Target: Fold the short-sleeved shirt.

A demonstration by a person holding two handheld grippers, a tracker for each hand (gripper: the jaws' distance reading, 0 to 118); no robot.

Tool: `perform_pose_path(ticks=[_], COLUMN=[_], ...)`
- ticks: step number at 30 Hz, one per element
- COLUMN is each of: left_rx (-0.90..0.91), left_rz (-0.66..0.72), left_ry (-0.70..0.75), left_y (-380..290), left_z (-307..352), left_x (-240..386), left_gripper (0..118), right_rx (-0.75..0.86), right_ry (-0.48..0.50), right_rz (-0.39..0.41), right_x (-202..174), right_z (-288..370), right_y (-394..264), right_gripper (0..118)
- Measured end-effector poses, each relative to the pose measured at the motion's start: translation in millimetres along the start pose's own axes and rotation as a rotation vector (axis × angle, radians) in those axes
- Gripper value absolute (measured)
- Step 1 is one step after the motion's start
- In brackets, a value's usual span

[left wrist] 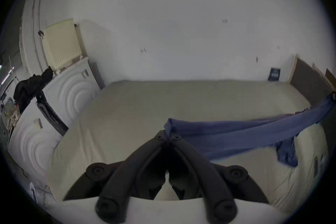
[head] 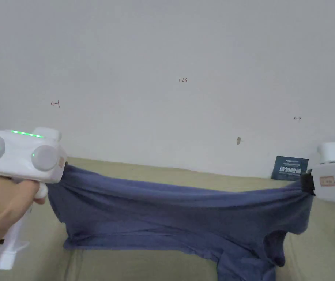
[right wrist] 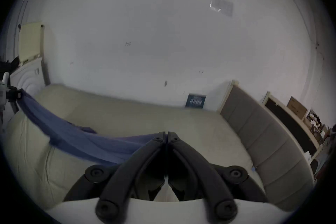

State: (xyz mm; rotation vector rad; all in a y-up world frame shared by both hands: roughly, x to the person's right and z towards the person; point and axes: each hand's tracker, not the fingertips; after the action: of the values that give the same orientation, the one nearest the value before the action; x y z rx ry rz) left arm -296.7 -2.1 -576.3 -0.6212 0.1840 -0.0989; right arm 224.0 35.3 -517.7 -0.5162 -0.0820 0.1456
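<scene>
Shirt (head: 170, 216) hangs stretched above the bed (head: 134, 263), both grippers' jaws clamped on its edges.

Shirt (head: 170, 216) soft matt blue cloth; bed cover (head: 134, 263) matt beige fabric

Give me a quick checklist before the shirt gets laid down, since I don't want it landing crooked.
1. Left claw shut on the shirt: ok.
2. Right claw shut on the shirt: ok, though its tips hide the cloth edge.
3. Top edge stretched between the claws: ok, slight sag in the middle.
4. Shirt fully lifted: not ok, the lower part and a sleeve drag on the bed.
5. Both claws at equal height: cannot tell.
6. Landing spot free: ok; the dark card stands far back by the wall.
</scene>
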Motion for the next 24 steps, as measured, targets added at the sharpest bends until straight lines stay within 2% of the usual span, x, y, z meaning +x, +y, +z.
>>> perform_pose_path(ticks=[6, 11, 13, 17, 19, 24], left_rx=[-0.115, -0.17, -0.203, -0.231, -0.233, -0.233], left_rz=[0.012, -0.037, -0.034, 0.026, 0.036, 0.062], left_ry=[-0.059, -0.088, -0.1, -0.112, -0.119, -0.15], left_y=[-124.8, -217.5, -252.6, -297.8, -313.5, -342.6], left_z=[33.7, 70.1, 91.6, 134.1, 154.5, 194.4], left_x=[-24.8, -47.2, -57.3, -76.7, -87.8, -101.6], left_gripper=[1, 1, 1, 1, 1, 1], right_rx=[-0.104, -0.15, -0.196, -0.222, -0.238, -0.256], right_ry=[0.047, 0.068, 0.087, 0.094, 0.107, 0.12], right_rz=[-0.091, -0.109, -0.141, -0.145, -0.19, -0.199], right_x=[-2.1, -6.1, -7.6, -7.1, -4.2, -3.3], right_z=[47.4, 112.6, 138.2, 188.4, 212.9, 251.3], right_y=[-124.8, -214.1, -247.1, -299.4, -320.6, -357.9], right_gripper=[0, 0, 0, 0, 0, 0])
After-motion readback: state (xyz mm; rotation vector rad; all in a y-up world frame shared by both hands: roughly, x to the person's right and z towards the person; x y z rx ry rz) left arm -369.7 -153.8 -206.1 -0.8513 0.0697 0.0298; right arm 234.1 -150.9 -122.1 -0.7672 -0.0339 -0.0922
